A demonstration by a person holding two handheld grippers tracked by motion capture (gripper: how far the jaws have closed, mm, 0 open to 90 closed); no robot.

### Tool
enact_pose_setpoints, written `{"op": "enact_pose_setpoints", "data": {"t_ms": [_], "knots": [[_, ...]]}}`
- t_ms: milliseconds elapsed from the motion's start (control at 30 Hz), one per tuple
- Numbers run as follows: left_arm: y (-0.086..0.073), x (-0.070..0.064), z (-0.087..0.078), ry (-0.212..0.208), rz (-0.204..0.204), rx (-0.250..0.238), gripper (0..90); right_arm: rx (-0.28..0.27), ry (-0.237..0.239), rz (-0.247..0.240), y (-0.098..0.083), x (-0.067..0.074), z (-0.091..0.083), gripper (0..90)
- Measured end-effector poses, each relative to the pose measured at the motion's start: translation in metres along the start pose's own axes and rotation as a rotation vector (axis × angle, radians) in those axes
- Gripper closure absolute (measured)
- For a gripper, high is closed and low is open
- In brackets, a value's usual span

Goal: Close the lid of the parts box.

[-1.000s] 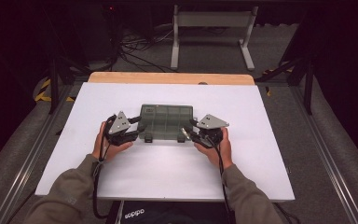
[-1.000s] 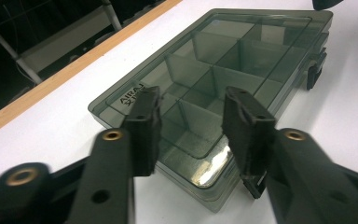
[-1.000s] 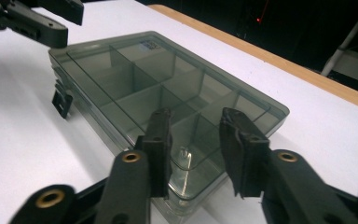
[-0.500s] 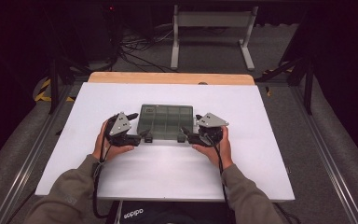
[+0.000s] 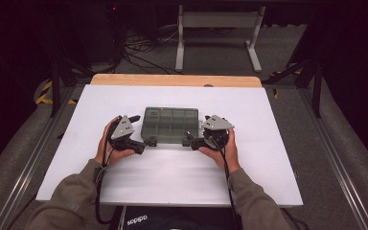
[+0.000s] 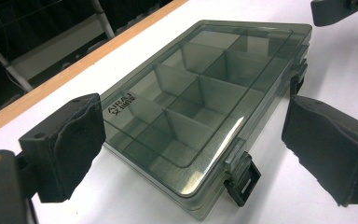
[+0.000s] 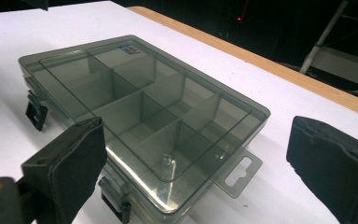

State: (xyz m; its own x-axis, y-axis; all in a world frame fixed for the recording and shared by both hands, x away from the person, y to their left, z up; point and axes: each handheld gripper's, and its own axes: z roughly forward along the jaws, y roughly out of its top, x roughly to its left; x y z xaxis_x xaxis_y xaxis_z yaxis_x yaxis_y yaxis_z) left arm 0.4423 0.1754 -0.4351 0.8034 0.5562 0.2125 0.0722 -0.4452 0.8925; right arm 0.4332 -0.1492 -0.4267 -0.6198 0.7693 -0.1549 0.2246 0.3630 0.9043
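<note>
A smoky grey see-through compartment box [image 5: 170,124] lies flat on the white table [image 5: 268,158] with its lid down. Black latches [image 6: 242,181] sit on its near side and a hang tab [image 7: 238,175] sticks out at its right end. My left gripper [image 5: 146,142] is at the box's front left corner; in the left gripper view it [image 6: 193,135] is open, its pads [image 6: 65,144] either side of that corner without touching. My right gripper [image 5: 191,141] is at the front right corner, and in the right gripper view it [image 7: 200,154] is also open around the box [image 7: 135,98].
A wooden strip [image 5: 172,80] borders the table's far edge. Beyond it on the dark floor stand a metal frame [image 5: 215,33] and loose cables [image 5: 143,48]. Metal rails [image 5: 38,148] run along both sides. Bare white surface lies left, right and in front of the box.
Both grippers have crept slightly inward toward the box's front corners. The box has not moved and both grippers stay open.
</note>
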Motion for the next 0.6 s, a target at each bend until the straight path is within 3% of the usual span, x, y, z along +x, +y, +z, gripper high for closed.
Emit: {"op": "enact_pose_setpoints", "data": {"t_ms": [300, 600], "knots": [[0.007, -0.007, -0.007, -0.011, 0.021, -0.027, 6.2, -0.007, 0.018, -0.033, 0.006, 0.006, -0.006, 6.2], [0.01, -0.012, -0.015, -0.007, 0.043, -0.037, 5.5, 0.008, -0.015, -0.071, 0.009, 0.007, -0.013, 7.7]]}}
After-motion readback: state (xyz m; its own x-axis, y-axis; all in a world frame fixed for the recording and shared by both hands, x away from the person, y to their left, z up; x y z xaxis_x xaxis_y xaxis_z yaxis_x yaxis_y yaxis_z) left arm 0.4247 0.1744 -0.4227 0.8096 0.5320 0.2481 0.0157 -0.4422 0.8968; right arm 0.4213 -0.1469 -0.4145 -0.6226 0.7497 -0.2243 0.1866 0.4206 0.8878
